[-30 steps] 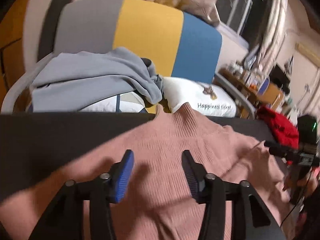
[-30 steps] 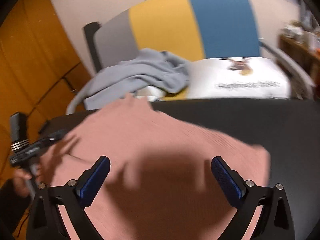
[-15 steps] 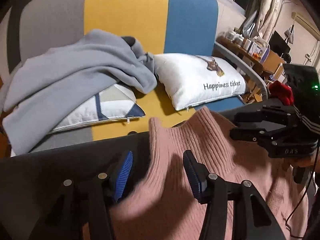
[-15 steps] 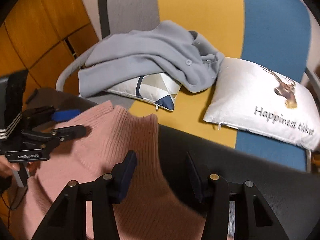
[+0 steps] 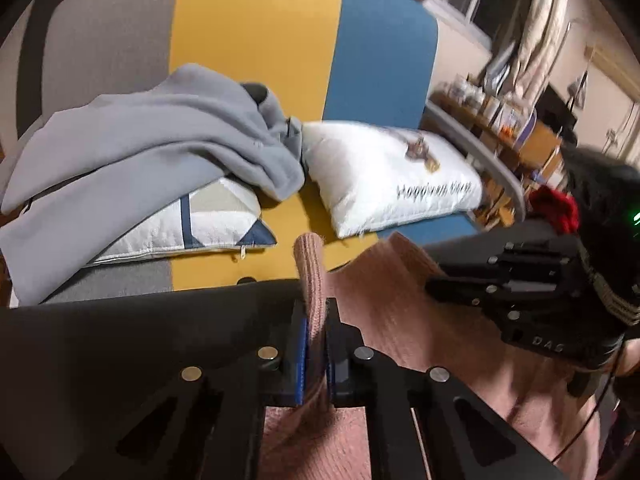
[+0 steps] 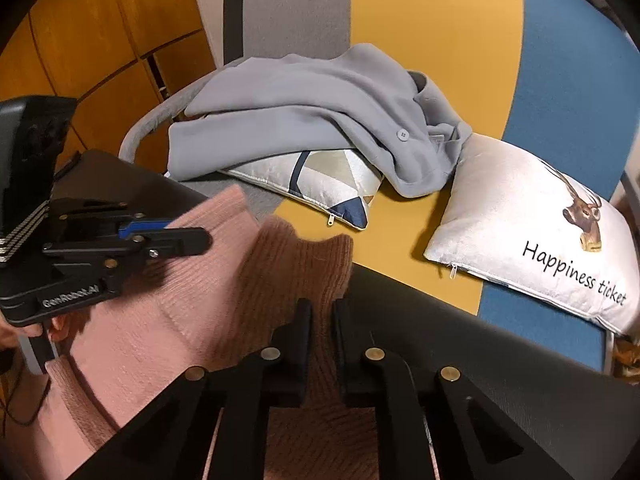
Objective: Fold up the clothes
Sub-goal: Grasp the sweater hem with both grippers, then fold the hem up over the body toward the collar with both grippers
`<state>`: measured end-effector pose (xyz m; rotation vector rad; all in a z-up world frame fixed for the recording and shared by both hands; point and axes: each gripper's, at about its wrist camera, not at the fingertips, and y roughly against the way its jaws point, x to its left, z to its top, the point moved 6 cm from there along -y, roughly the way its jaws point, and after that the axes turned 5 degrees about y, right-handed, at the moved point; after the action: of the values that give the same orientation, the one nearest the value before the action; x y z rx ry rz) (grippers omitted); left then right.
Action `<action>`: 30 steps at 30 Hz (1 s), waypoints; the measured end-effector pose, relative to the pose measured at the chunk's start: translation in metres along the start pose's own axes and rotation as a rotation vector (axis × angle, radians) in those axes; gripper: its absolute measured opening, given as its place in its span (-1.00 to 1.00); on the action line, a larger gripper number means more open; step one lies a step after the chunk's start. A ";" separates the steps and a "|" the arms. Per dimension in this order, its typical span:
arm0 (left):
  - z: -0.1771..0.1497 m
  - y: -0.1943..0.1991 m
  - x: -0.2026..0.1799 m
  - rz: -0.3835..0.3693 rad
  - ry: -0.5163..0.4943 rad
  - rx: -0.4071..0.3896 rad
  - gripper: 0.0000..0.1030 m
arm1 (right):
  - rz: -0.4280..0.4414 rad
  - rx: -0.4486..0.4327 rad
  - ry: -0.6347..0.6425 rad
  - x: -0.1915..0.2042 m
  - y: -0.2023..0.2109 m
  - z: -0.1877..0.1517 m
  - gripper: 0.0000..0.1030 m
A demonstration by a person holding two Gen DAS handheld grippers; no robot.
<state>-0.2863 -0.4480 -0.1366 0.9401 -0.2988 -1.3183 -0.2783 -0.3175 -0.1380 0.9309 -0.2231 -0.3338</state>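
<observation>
A pink knitted sweater [image 5: 400,320] lies on a black table [image 5: 120,340], its ribbed collar at the far edge. My left gripper [image 5: 316,320] is closing, and its blue pads pinch a raised fold of the knit by the collar. In the right wrist view the sweater [image 6: 180,312] bunches up near the collar. My right gripper [image 6: 322,320] is closing too, with pink knit pressed between its fingers. Each gripper shows in the other's view: the right one [image 5: 440,284] at the right, the left one [image 6: 192,236] at the left.
Beyond the table edge stands a grey, yellow and blue sofa [image 6: 400,20]. On it lie a grey garment [image 6: 300,112], a patterned cushion [image 6: 320,184] and a white printed pillow [image 6: 520,220]. A red cloth [image 5: 556,208] lies at the right, and wooden cabinet doors [image 6: 100,40] stand at the left.
Both grippers went from wide open to closed on the pink sweater near its collar. They moved forward to the table's far edge, and the knit now bunches up between the fingers.
</observation>
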 end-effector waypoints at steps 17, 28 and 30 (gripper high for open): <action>-0.096 0.106 -0.046 -0.097 -0.104 -0.166 -0.86 | 0.024 -0.160 -0.084 0.045 0.109 -0.089 -0.84; -0.151 0.123 0.003 -0.331 0.393 -0.081 -0.47 | 0.203 -0.236 -0.424 0.048 0.143 -0.166 0.20; -0.156 0.118 0.008 -0.402 0.500 -0.062 -0.47 | 0.284 -0.273 -0.532 0.042 0.144 -0.164 0.21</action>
<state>-0.0982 -0.3956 -0.1486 1.2819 0.3317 -1.3882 -0.1583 -0.1315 -0.1139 0.5160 -0.7709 -0.3335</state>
